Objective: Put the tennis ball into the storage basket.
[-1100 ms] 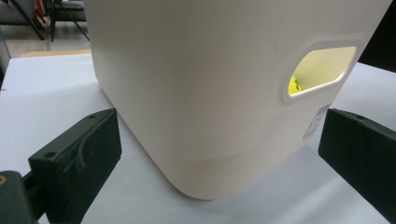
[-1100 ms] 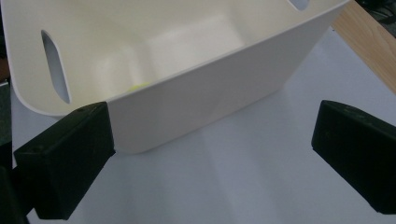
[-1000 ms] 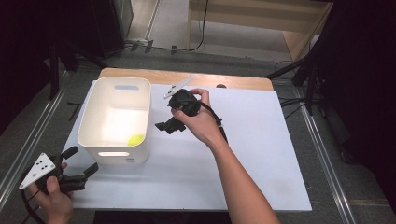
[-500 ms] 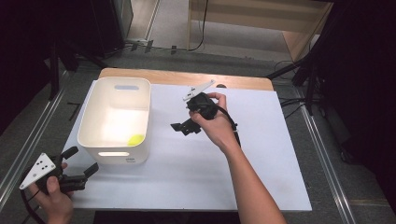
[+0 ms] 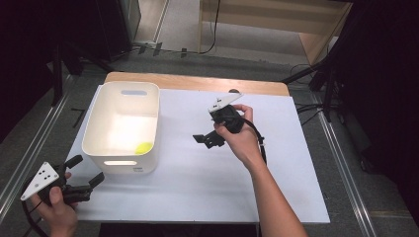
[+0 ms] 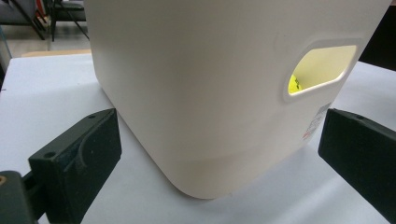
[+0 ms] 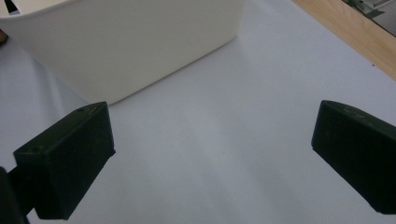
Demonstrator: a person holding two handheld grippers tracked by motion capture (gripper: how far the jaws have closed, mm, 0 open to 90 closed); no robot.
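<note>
Yellow-green small round ball, the thing the work seems to centre on, lies inside the white rounded-corner plastic bin, on its floor near the front wall; in the left gripper view it glows through the bin's oval handle slot as a yellow patch

Starting at the right gripper: its two black jaws stand wide apart with nothing between them, held above the bare white counter to the right of the bin and apart from it. In the right gripper view the bin's side wall sits ahead of the jaws, with a strip of light wood edging the counter's far side

The left gripper is likewise spread wide and empty, low at the counter's near left corner, aimed at the bin's front wall, which fills the space ahead of its jaws without touching them

My reading is that the ball is already in the bin and the right gripper is clear of it, so the placing step looks done. If more is wanted, the next move would call for either gripper to close in on the bin's rim or handle slot squarely, since the smooth wall offers little purchase
</note>
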